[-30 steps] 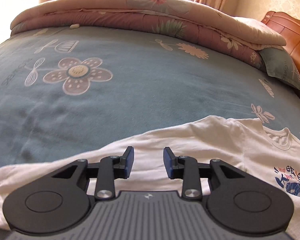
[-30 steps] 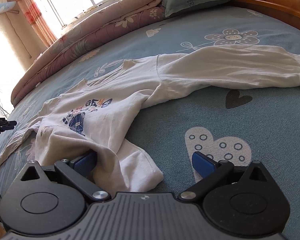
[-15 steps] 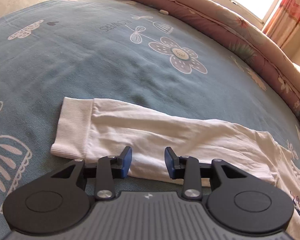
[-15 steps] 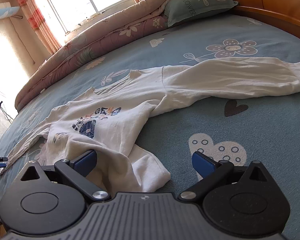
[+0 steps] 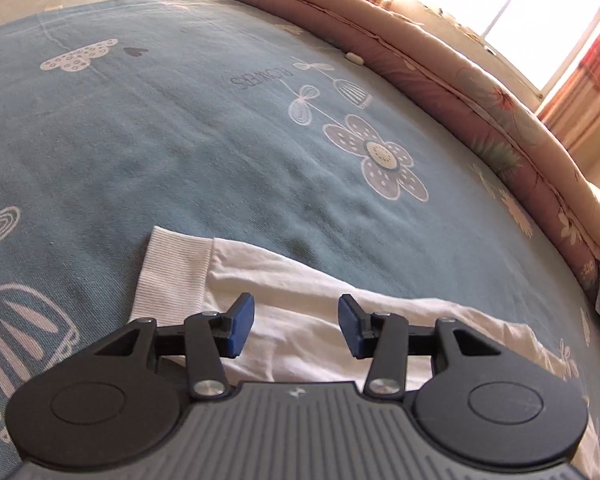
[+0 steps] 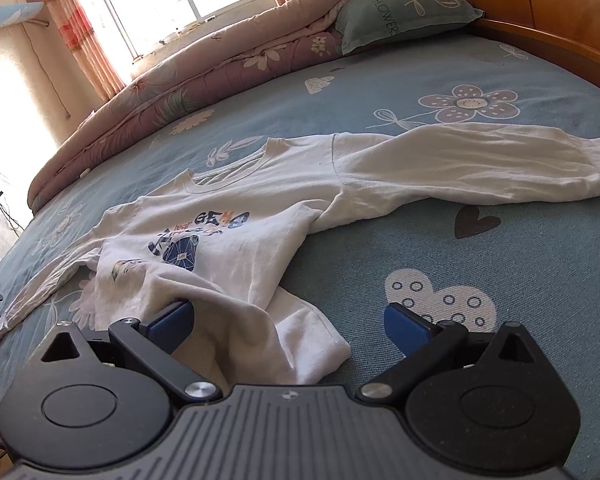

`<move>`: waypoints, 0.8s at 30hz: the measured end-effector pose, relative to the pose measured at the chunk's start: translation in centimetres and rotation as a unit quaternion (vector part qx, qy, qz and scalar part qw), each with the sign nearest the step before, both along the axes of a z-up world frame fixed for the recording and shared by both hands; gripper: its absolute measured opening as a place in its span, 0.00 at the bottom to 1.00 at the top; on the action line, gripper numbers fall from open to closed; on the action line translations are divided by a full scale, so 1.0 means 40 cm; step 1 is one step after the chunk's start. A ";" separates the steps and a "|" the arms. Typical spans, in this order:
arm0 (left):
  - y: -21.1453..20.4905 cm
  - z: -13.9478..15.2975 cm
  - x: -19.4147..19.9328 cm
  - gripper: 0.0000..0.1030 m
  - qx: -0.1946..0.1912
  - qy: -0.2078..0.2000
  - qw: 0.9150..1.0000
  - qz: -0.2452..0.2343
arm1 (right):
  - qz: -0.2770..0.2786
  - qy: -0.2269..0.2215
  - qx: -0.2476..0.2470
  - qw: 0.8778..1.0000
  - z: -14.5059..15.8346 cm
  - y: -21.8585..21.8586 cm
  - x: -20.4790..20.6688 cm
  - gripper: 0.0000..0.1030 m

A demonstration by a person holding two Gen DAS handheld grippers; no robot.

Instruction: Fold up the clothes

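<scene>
On the blue bedsheet, white shirt sleeves outstretched sideways, neck toward quilt; left gripper fingers opening, right gripper fingers wide.

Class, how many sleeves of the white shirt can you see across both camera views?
2. One sleeve stretches right toward the headboard; the other sleeve lies flat under the opening left gripper.

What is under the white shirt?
The white shirt lies spread on the blue flowered bedspread, which shows all around it. Whether anything else hides beneath the cloth cannot be seen. Its crumpled hem sits between the right gripper's open fingers.
</scene>
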State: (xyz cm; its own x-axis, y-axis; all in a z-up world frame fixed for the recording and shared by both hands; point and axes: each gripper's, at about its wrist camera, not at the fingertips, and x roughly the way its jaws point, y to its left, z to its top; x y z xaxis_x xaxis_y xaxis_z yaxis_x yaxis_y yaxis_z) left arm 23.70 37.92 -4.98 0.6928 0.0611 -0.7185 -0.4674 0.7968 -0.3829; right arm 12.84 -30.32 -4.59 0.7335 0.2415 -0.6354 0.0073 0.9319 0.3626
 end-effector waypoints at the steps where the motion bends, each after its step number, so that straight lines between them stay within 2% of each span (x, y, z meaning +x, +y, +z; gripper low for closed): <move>1: -0.030 0.002 0.005 0.47 0.006 0.002 1.000 -0.021 | 0.000 0.003 -0.001 1.000 -0.004 0.002 0.005 1.00; 4: -0.129 0.009 0.023 0.49 0.025 0.007 0.996 -0.087 | -0.007 0.013 0.002 1.000 -0.023 0.000 0.014 1.00; 8: -0.325 0.028 0.066 0.55 0.048 0.004 0.979 -0.197 | -0.020 0.043 0.013 0.999 -0.068 -0.014 0.017 1.00; 11: -0.499 0.042 0.084 0.58 0.062 -0.009 0.957 -0.284 | -0.017 0.034 0.023 0.999 -0.082 -0.024 0.004 1.00; 14: -0.660 0.044 0.083 0.61 0.073 -0.022 0.933 -0.351 | -0.002 0.031 0.021 0.999 -0.084 -0.027 0.000 1.00; 18: -0.834 0.037 0.067 0.62 0.072 -0.032 0.906 -0.416 | 0.018 0.017 0.022 0.999 -0.091 -0.035 -0.013 1.00; 20: -0.901 0.032 0.062 0.62 0.061 -0.035 0.898 -0.434 | 0.025 0.007 0.019 0.999 -0.096 -0.035 -0.022 1.00; 24: -0.981 0.023 0.051 0.64 0.032 -0.033 0.897 -0.440 | 0.040 -0.005 0.009 0.999 -0.099 -0.034 -0.032 1.00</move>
State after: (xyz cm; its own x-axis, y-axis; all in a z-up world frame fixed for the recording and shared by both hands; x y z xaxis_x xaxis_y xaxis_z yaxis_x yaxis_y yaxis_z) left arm 25.74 -1.31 -4.08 0.5345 -0.4906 -0.6882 0.3745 0.8675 -0.3275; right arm 11.56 -31.66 -8.56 0.7185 0.3099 -0.6226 -0.0702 0.9230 0.3785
